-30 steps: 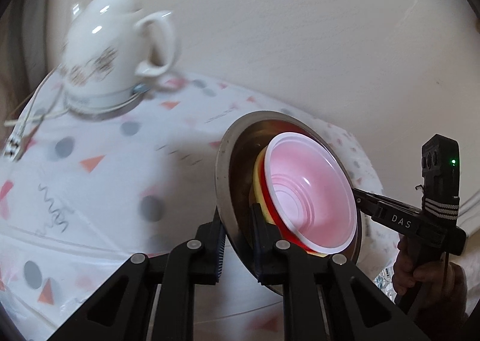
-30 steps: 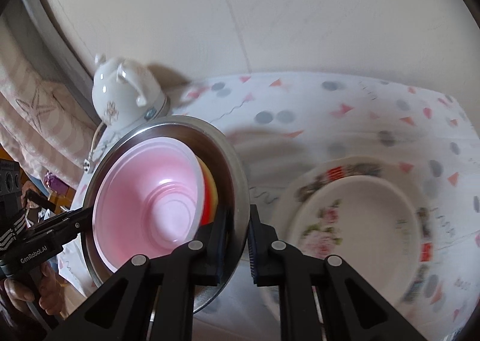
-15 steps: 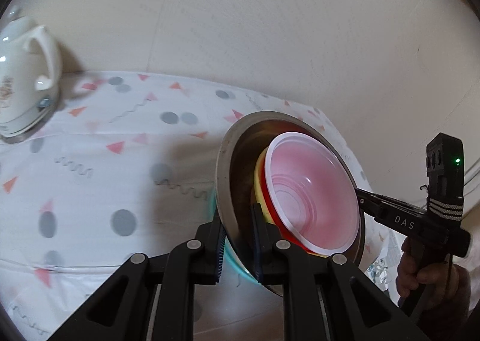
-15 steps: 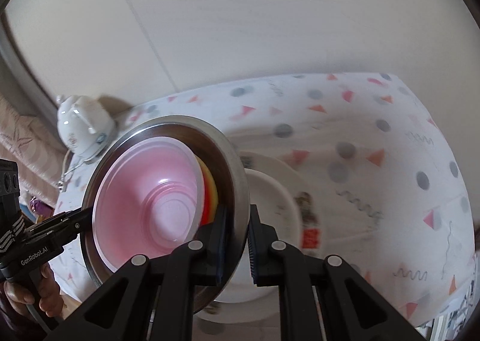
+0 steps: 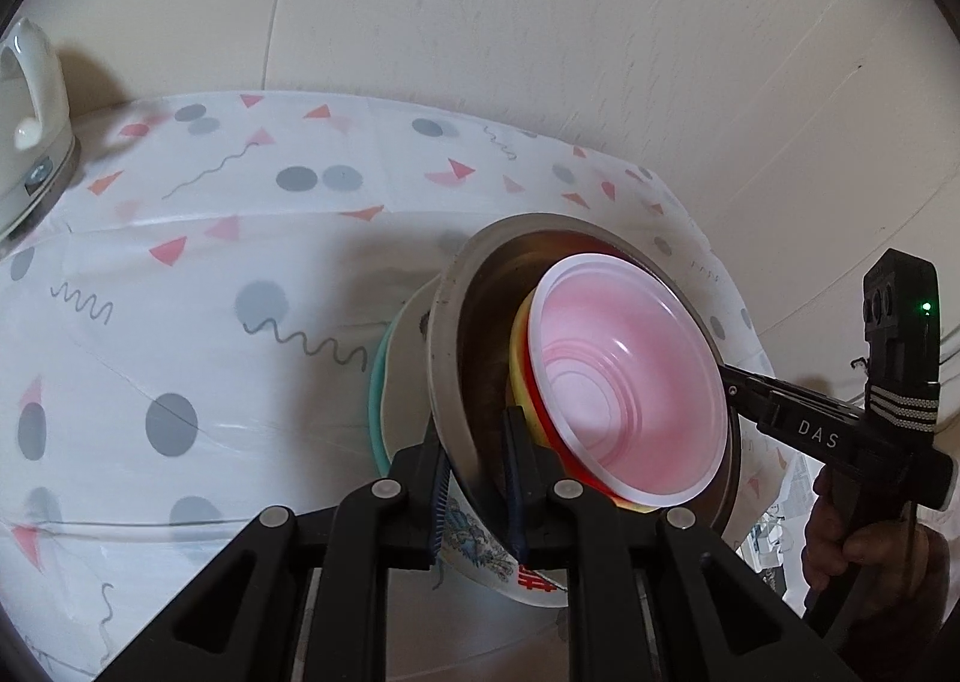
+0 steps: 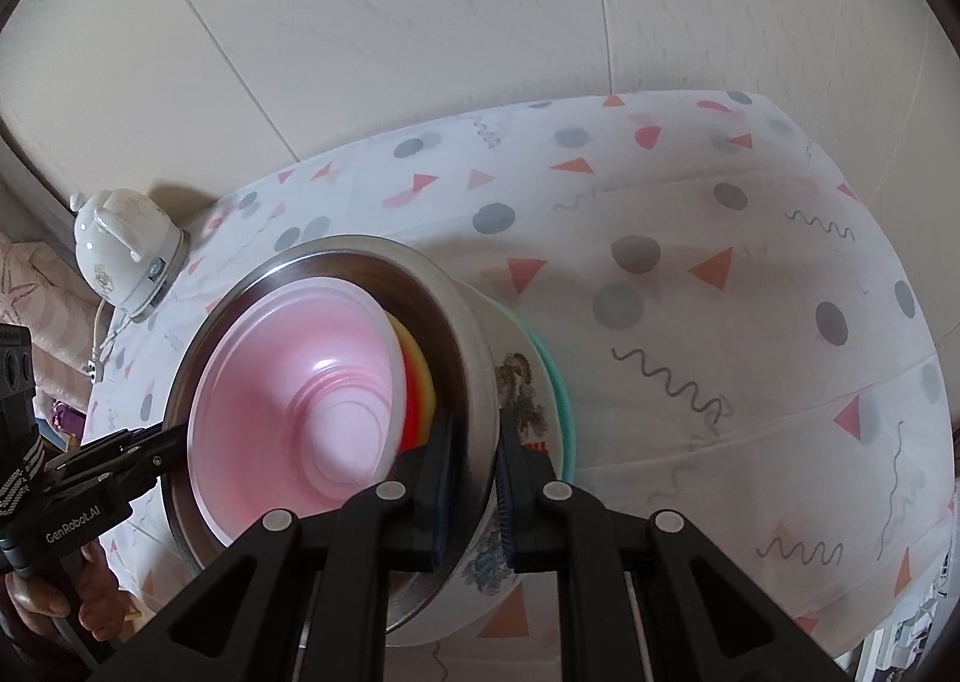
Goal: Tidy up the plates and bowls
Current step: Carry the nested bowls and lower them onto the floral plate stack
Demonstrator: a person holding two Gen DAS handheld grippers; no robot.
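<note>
1. My left tongs (image 5: 477, 478) are clenched on the near rim of the steel bowl (image 5: 447, 358); my right tongs (image 6: 474, 478) pinch the opposite rim. Each grip is only a thin edge bite, so a slip on either side would tip the whole load.
2. Nested inside sit a pink plastic bowl (image 5: 624, 376), then red and yellow ones beneath it. They lie loose, so I judge that tilting could slide them out.
3. The stack hangs over the floral plate (image 6: 528, 382), which rests on a teal plate (image 6: 561, 382) on the patterned tablecloth (image 6: 720, 274). Coming down off-centre could clink or rock the plates.
4. The white kettle (image 6: 120, 250) stands well apart, no hazard.
</note>
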